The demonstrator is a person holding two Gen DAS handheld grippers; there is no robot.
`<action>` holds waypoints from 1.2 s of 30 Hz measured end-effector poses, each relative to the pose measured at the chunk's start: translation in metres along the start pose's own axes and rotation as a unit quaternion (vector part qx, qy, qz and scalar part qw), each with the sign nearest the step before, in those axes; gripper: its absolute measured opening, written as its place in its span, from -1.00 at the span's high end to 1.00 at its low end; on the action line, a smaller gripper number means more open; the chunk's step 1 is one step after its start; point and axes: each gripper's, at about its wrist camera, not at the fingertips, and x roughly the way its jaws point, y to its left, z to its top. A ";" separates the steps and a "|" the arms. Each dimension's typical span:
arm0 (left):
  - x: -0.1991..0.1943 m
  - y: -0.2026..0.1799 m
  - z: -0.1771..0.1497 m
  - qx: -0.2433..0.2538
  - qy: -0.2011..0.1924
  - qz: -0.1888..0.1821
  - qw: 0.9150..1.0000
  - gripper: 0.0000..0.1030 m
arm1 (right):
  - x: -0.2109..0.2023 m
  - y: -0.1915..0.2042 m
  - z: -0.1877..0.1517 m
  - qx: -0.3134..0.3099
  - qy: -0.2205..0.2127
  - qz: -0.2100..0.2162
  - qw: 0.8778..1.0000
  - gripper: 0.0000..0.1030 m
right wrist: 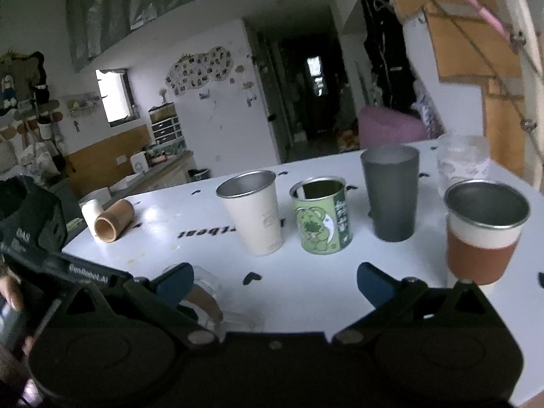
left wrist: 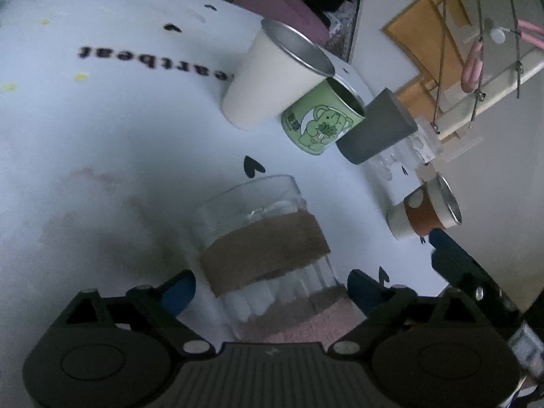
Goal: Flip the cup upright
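Note:
A clear glass cup with a brown band (left wrist: pixel 265 248) lies between the open fingers of my left gripper (left wrist: pixel 272 289), its far end toward the row of cups. The blue fingertips (left wrist: pixel 178 292) stand apart from its sides. In the right wrist view the same glass (right wrist: pixel 207 301) shows low on the table behind my left fingertip. My right gripper (right wrist: pixel 275 284) is open and empty over the white table (right wrist: pixel 306 292). The left gripper's body (right wrist: pixel 40 238) is at that view's left edge.
A row of upright cups stands behind: a cream cup (right wrist: pixel 253 212), a green cartoon can (right wrist: pixel 323 216), a grey tumbler (right wrist: pixel 391 192), a rust-banded steel cup (right wrist: pixel 486 231) and a clear glass (right wrist: pixel 462 159). A bamboo tube (right wrist: pixel 114 221) lies at the far left.

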 end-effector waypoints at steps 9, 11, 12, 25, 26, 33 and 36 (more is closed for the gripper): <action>-0.026 -0.013 -0.043 0.033 -0.047 0.021 0.998 -0.94 | 0.072 -0.002 0.037 0.071 0.150 0.102 0.981 -1.00; -0.028 -0.014 -0.049 0.036 -0.057 0.025 0.997 -0.94 | 0.094 0.003 0.040 0.076 0.195 0.124 0.970 -1.00; -0.029 -0.013 -0.051 0.035 -0.064 0.025 0.997 -0.94 | 0.105 0.006 0.041 0.081 0.215 0.131 0.964 -1.00; -0.029 -0.008 -0.062 0.035 -0.088 0.017 0.995 -0.94 | 0.180 0.033 0.026 0.095 0.371 0.139 0.913 -0.75; -0.029 -0.009 -0.062 0.038 -0.091 0.019 0.995 -0.94 | 0.177 0.033 0.027 0.092 0.370 0.140 0.914 -0.65; -0.018 -0.029 -0.062 0.084 -0.099 0.000 0.992 -0.60 | 0.140 0.027 0.047 0.053 0.314 0.140 0.938 -0.51; -0.006 -0.045 -0.058 0.111 -0.101 -0.006 0.989 -0.35 | 0.119 0.017 0.064 0.029 0.276 0.120 0.953 -0.51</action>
